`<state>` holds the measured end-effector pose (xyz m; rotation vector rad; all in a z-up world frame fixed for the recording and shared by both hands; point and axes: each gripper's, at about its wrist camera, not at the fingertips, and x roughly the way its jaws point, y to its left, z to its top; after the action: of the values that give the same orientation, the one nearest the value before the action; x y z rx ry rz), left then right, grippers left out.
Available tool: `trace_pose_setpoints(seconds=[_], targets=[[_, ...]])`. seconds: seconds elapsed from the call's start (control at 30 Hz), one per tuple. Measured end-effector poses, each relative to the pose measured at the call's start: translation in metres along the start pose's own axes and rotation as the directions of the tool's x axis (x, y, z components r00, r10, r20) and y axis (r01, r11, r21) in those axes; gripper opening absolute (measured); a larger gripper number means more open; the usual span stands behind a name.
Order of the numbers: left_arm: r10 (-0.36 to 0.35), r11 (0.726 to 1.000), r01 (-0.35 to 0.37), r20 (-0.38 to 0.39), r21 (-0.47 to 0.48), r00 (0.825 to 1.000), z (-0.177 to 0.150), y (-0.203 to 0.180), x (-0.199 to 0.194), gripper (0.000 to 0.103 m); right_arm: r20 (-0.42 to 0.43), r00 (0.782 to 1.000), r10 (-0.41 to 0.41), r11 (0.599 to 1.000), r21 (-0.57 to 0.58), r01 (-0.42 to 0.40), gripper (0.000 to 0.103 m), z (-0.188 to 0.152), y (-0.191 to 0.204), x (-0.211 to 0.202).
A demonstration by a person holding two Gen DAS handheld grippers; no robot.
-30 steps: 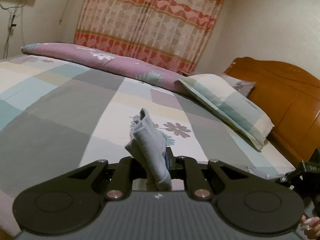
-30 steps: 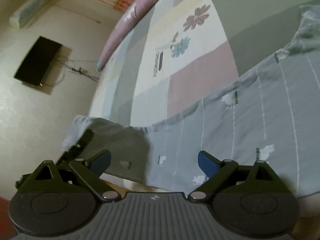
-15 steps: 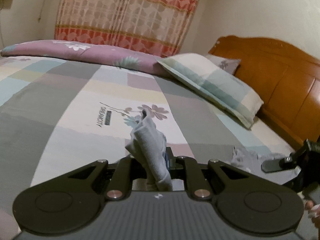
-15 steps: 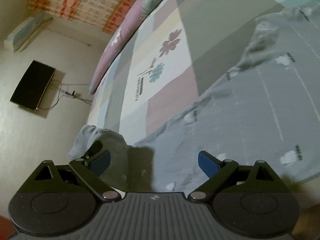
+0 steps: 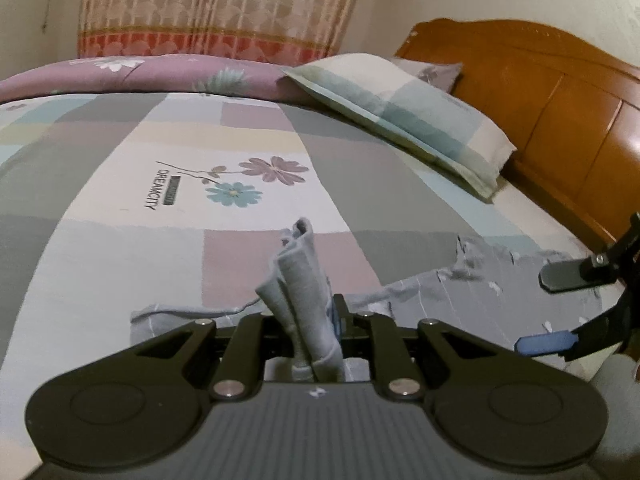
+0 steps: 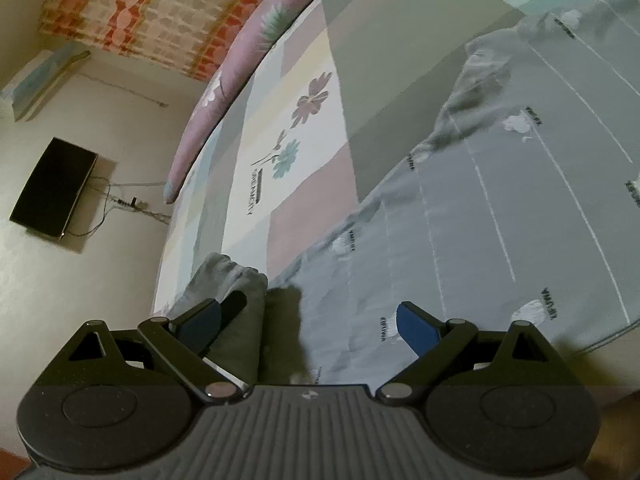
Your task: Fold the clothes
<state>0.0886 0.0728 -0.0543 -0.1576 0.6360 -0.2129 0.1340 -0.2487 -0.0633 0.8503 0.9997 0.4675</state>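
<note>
A grey garment [image 6: 500,200] with thin white stripes and small white prints lies spread on the patchwork bed sheet [image 5: 248,128]. My left gripper [image 5: 310,320] is shut on a bunched corner of the garment [image 5: 300,276], which stands up between its fingers just above the sheet. The rest of the cloth trails off to the right [image 5: 480,284]. My right gripper [image 6: 308,320] is open, its blue pads wide apart over the near edge of the garment, nothing between them. In the left wrist view the right gripper [image 5: 556,308] hovers open at the right edge.
A checked pillow [image 5: 400,112] lies against the wooden headboard [image 5: 540,92]. A rolled purple quilt [image 5: 140,76] runs along the far side under a patterned curtain [image 5: 220,4]. A dark screen [image 6: 52,188] hangs on the wall beyond the bed.
My left gripper has carried the bunched corner rightward and lower toward the sheet. The spread garment and the right gripper have come into its view. The right gripper stays open.
</note>
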Motion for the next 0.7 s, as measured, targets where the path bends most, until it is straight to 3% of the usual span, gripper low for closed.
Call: trace_pose_setpoints(seconds=[0.3,0.47,0.6,0.7], targets=[[-0.088,0.99,0.098,-0.093,0.106,0.992,-0.007,-0.024,0.014,0.033,0.019,1.0,-0.015,1.0,0.018,0.015,0.097,0.002,-0.005,-0.006],[-0.19,0.968,0.204,-0.104,0.149,0.976,-0.004,-0.027,-0.003,0.044,0.02,0.999,-0.038,0.999,-0.021,0.039,0.097,0.0,0.0,-0.006],[-0.126,0.975,0.14,-0.087,0.172,0.988,0.001,-0.003,-0.017,0.047,0.024,0.997,-0.067,0.991,-0.111,0.069,0.097,-0.002,0.012,-0.003],[-0.03,0.99,0.043,-0.097,0.132,0.995,0.001,0.029,-0.015,0.046,0.025,0.997,-0.071,0.963,-0.26,0.075,0.096,-0.006,0.035,0.006]])
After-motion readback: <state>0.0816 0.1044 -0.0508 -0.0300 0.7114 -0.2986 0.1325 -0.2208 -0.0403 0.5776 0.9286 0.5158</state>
